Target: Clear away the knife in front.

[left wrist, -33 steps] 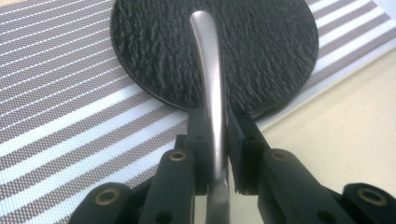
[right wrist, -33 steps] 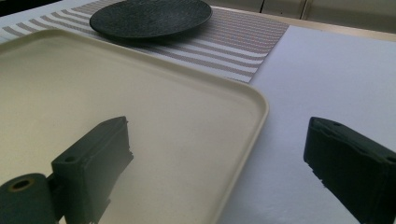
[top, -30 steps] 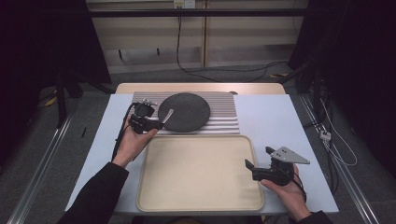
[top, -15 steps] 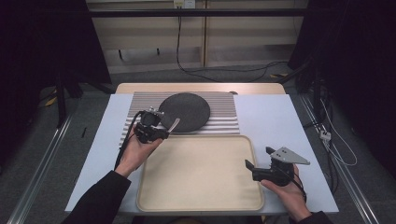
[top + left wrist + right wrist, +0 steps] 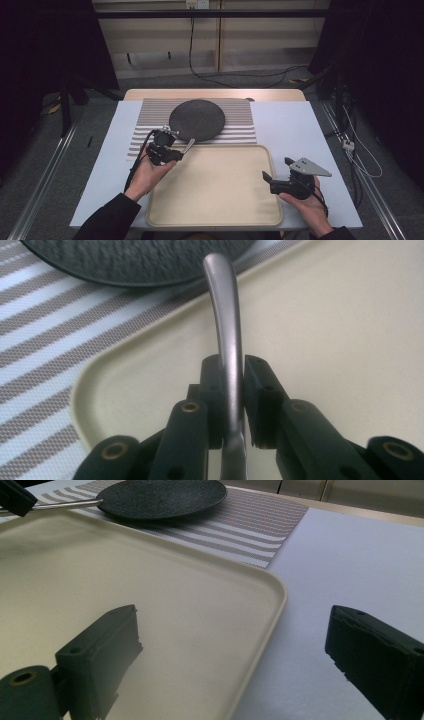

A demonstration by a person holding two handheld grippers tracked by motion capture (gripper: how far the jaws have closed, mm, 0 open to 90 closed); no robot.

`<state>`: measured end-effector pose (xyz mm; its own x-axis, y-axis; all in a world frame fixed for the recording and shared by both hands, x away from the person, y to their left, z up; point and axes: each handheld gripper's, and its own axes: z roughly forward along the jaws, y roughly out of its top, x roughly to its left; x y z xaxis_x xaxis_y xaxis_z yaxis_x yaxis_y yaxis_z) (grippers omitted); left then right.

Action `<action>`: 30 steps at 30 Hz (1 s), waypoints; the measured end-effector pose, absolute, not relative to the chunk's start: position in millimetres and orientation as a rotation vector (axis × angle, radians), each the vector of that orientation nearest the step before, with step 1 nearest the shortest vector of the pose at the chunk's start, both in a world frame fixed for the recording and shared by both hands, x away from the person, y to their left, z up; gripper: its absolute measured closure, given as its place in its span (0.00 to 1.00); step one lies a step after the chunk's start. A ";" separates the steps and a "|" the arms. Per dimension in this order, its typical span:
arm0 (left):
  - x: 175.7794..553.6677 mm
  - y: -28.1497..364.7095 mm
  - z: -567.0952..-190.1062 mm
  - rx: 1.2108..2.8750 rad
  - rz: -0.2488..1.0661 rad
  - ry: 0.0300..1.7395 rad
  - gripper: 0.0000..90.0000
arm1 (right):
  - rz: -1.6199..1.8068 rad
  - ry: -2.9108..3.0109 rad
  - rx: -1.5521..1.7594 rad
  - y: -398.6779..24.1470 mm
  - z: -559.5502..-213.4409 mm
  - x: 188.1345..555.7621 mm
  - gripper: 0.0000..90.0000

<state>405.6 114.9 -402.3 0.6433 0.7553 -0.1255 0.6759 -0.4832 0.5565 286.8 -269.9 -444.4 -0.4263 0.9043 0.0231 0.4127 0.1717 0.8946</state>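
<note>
A slim, curved, silver-grey metal utensil handle (image 5: 226, 325) is clamped between the black jaws of the left gripper (image 5: 176, 152), at the tray's 10 o'clock corner, its free end pointing toward 2 o'clock, at the rim of the round, dark grey textured plate (image 5: 197, 119). The plate rests on a brown-and-white striped placemat (image 5: 150, 127) at 12 o'clock of the table. The right gripper (image 5: 278, 170) is held by the tray's 3 o'clock edge, its jaws wide apart with nothing between them.

The step in hand appears to be setting the utensil down on the large cream-coloured rectangular plastic tray (image 5: 215, 200). It would be done well if the handle were lowered until flat over bare tray floor, clear of the raised rim, and released only once it is supported, so that it is not dropped or flicked.

The utensil's working end is hidden beneath the jaws and hand, so spoon, fork or knife cannot be told. The handle's height above the tray is hard to judge.
</note>
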 end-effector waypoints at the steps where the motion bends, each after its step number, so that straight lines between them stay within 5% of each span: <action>1: 403.2 114.2 -402.5 2.288 0.176 1.110 0.89 | 1.209 1.923 1.241 -269.8 -444.3 286.8 0.08; 30: 385.8 105.6 -434.4 2.332 0.121 1.137 0.88 | 1.206 1.925 1.242 -269.5 -444.6 287.0 0.08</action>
